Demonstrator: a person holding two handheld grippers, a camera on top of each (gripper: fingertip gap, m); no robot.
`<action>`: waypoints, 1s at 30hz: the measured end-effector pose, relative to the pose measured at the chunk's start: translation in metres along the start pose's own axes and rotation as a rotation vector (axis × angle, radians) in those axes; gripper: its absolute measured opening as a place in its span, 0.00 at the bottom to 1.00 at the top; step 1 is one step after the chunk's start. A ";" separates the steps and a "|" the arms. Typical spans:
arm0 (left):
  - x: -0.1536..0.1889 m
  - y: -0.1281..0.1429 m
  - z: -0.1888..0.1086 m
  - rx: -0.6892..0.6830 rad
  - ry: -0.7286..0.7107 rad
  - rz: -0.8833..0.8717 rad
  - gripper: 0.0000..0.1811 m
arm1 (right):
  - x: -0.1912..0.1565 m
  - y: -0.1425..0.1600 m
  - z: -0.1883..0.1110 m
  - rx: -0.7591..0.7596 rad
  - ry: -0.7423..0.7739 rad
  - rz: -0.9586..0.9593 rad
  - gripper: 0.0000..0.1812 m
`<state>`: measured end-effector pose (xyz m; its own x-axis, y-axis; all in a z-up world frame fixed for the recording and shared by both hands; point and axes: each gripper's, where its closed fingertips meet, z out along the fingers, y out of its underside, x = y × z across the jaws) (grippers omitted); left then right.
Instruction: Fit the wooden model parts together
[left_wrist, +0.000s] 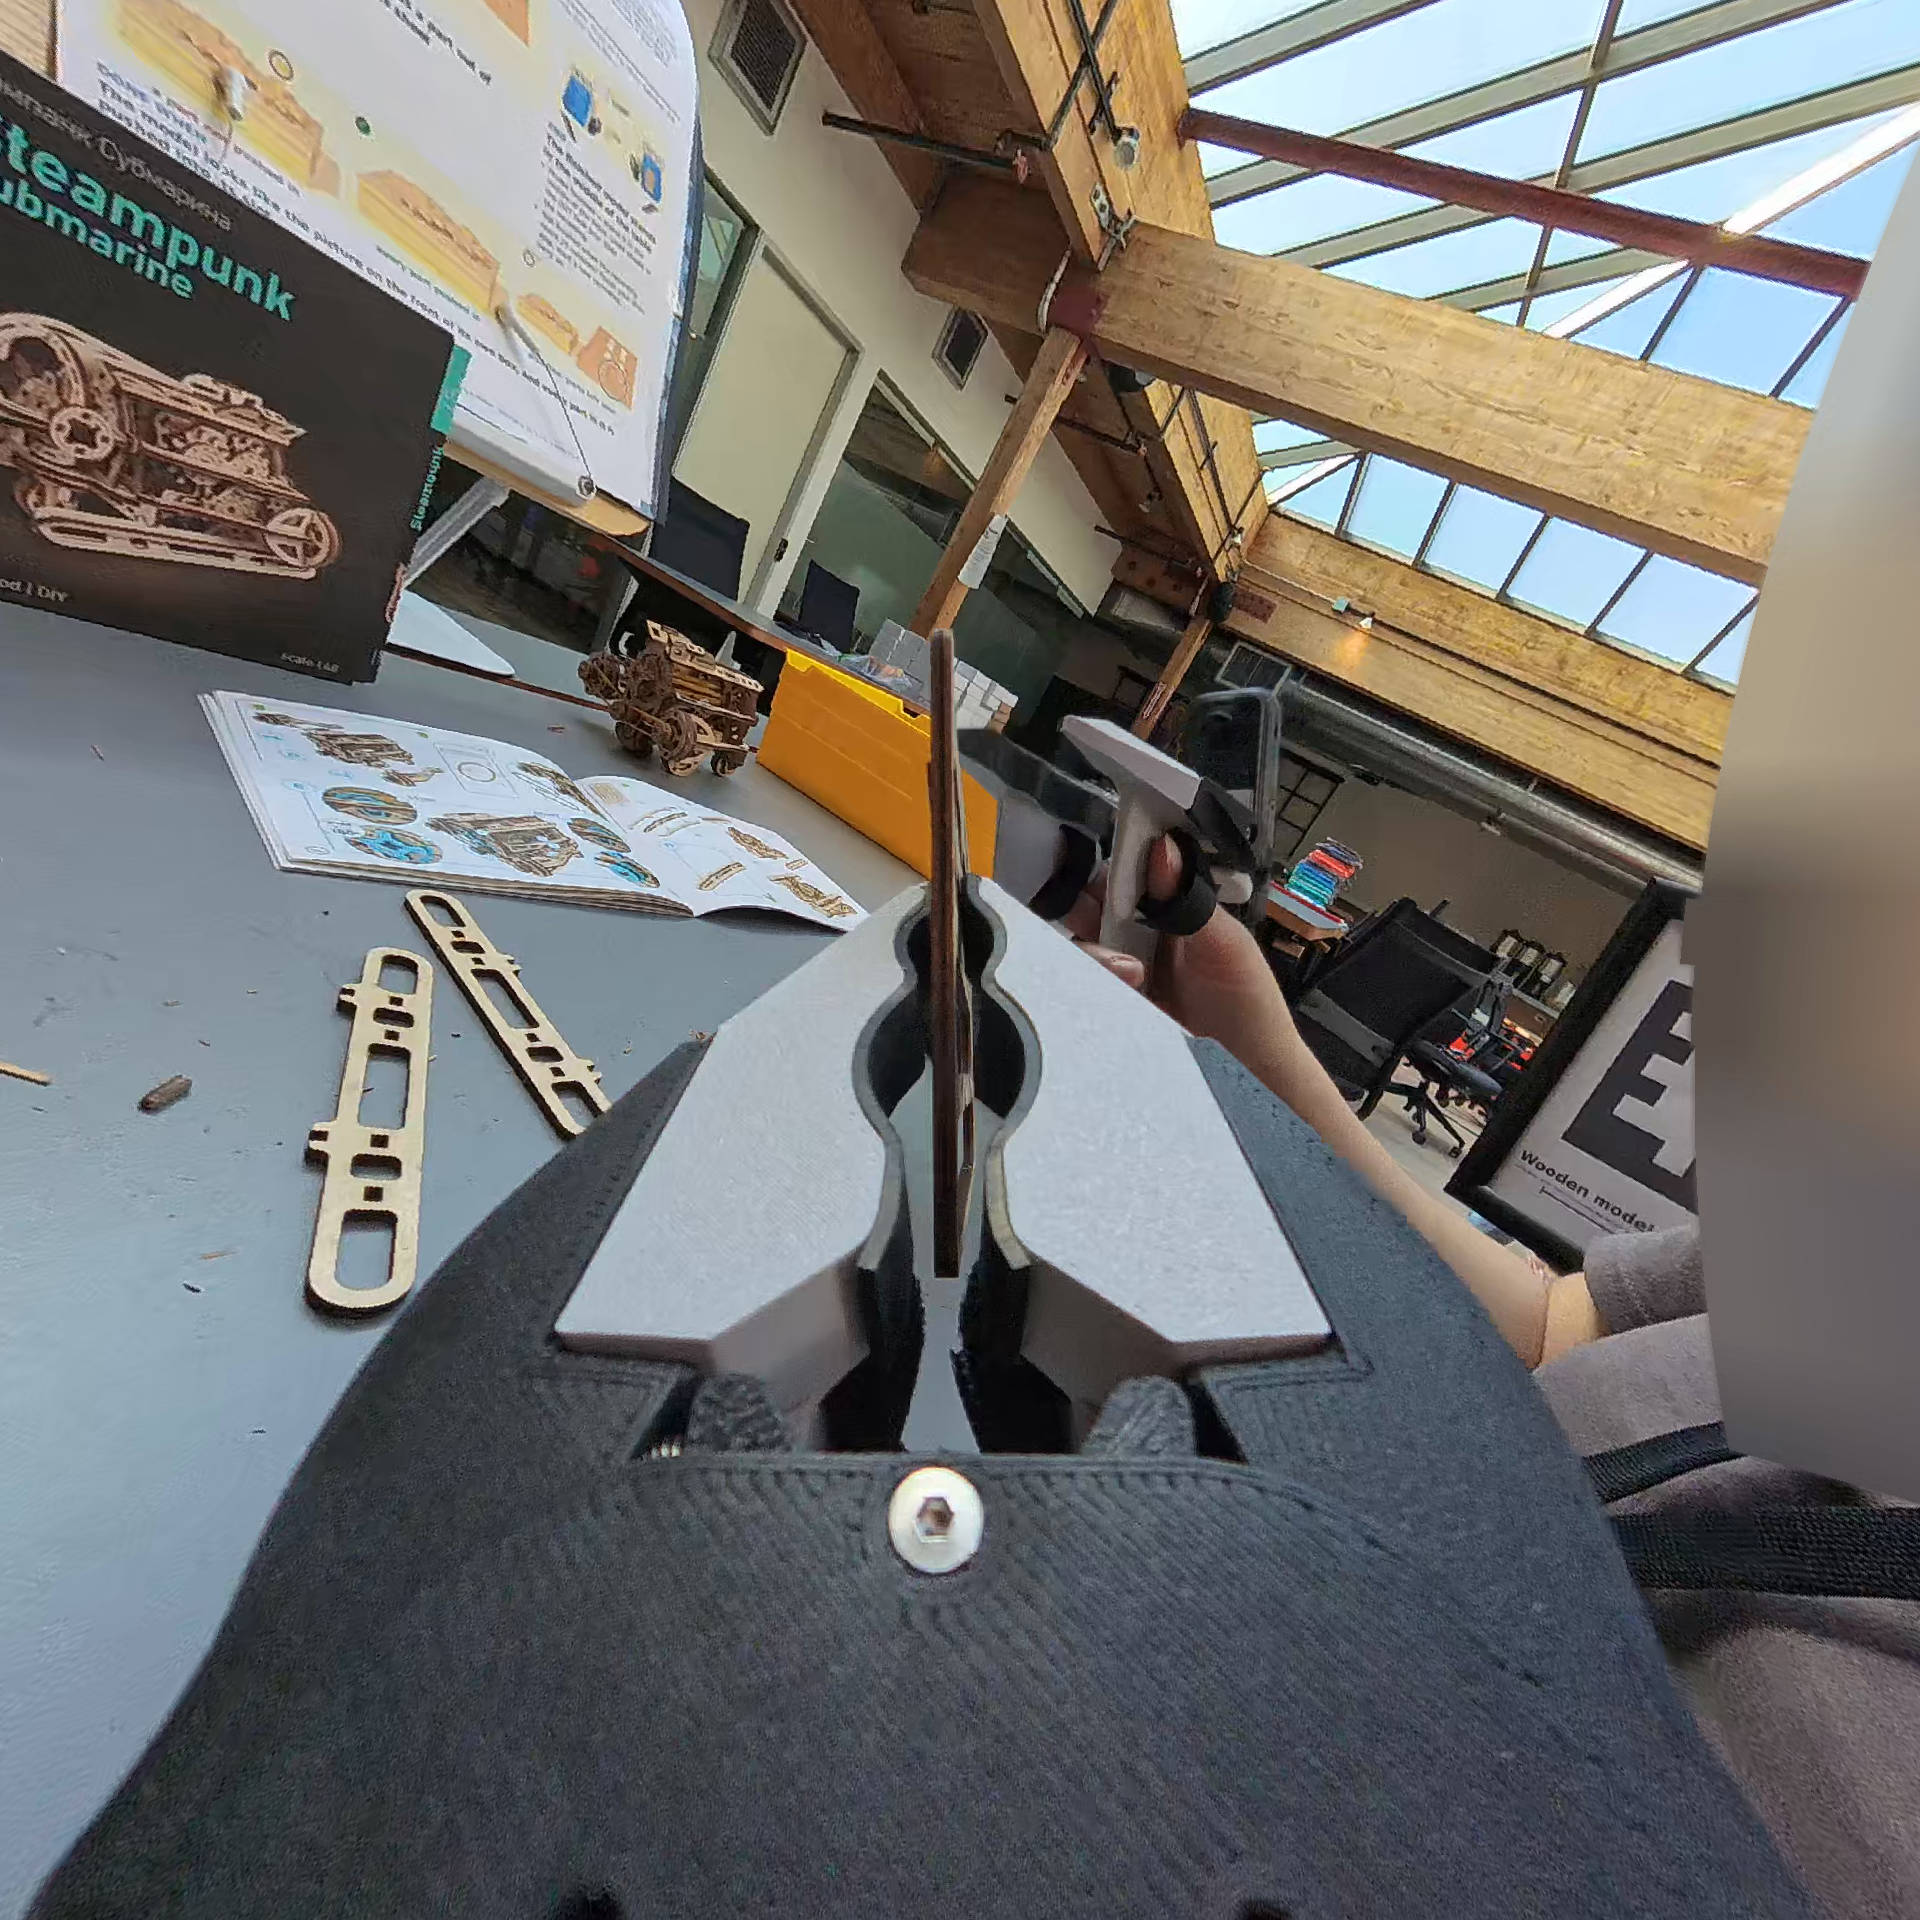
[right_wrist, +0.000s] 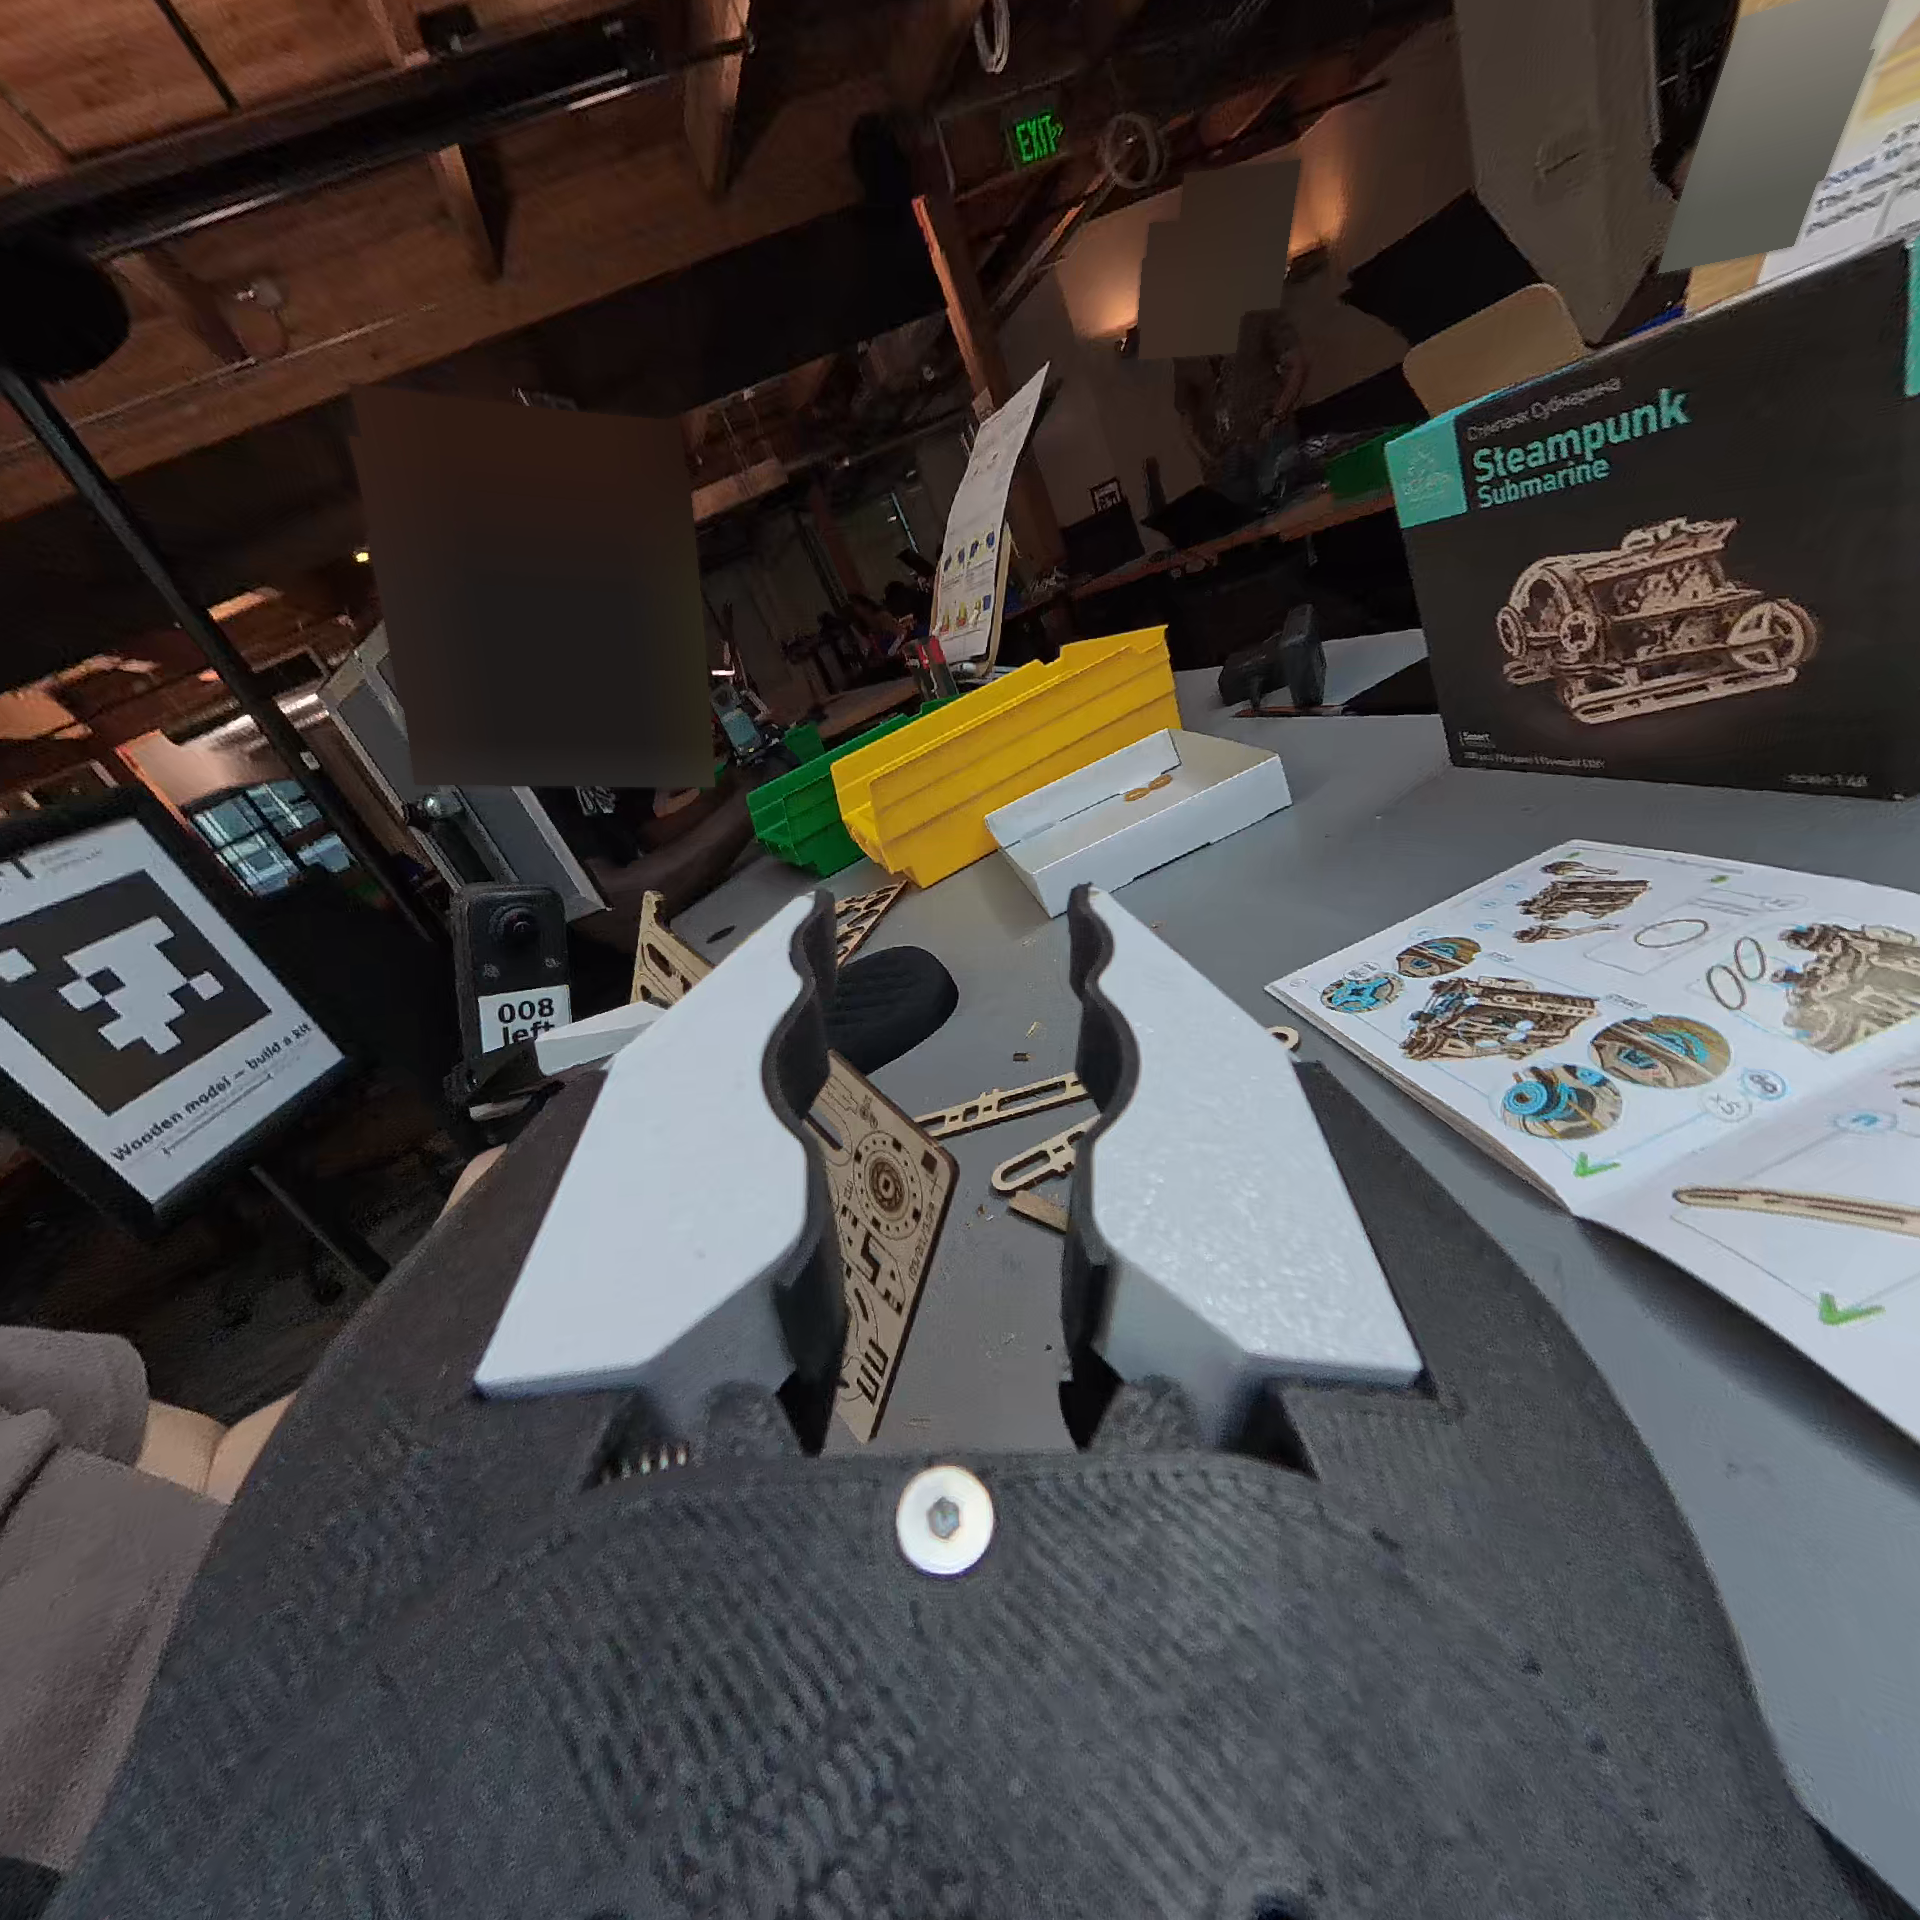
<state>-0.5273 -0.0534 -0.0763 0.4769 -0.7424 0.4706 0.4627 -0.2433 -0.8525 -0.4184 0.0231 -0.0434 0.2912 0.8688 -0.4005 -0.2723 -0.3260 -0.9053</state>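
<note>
While the left tool (left_wrist: 940, 914) pinches a thin wooden sheet (left_wrist: 943, 935) edge-on between its narrowed jaws, the sheet stands upright and juts past the fingertips toward 12 o'clock. Two slotted wooden strips (left_wrist: 369, 1132) lie flat on the grey worktop (left_wrist: 156, 883) at about 9 o'clock of that tool, apart from it. The right tool (right_wrist: 951, 935) is spread wide and holds nothing; a laser-cut wooden panel (right_wrist: 883, 1216) shows in the gap between its fingers, close against the left finger (right_wrist: 686, 1143). An open instruction booklet (right_wrist: 1621, 1039) lies at 2 o'clock.
</note>
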 end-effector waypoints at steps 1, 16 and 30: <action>0.001 -0.003 -0.001 0.021 0.008 -0.018 0.00 | 0.005 0.003 -0.006 0.017 0.001 0.061 0.28; 0.025 -0.011 -0.002 -0.105 0.212 -0.115 0.11 | -0.046 0.032 -0.017 -0.459 -0.526 0.354 0.00; 0.012 0.051 -0.006 -0.529 0.239 -0.228 0.05 | -0.018 0.062 -0.024 -0.915 -0.599 0.394 0.00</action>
<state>-0.5029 -0.0786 -0.1154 0.2008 -0.7399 0.6420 0.0705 -0.6427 -0.7628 -0.4185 -0.0218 -0.0958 -0.2134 0.6050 -0.7671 0.5877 -0.5478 -0.5955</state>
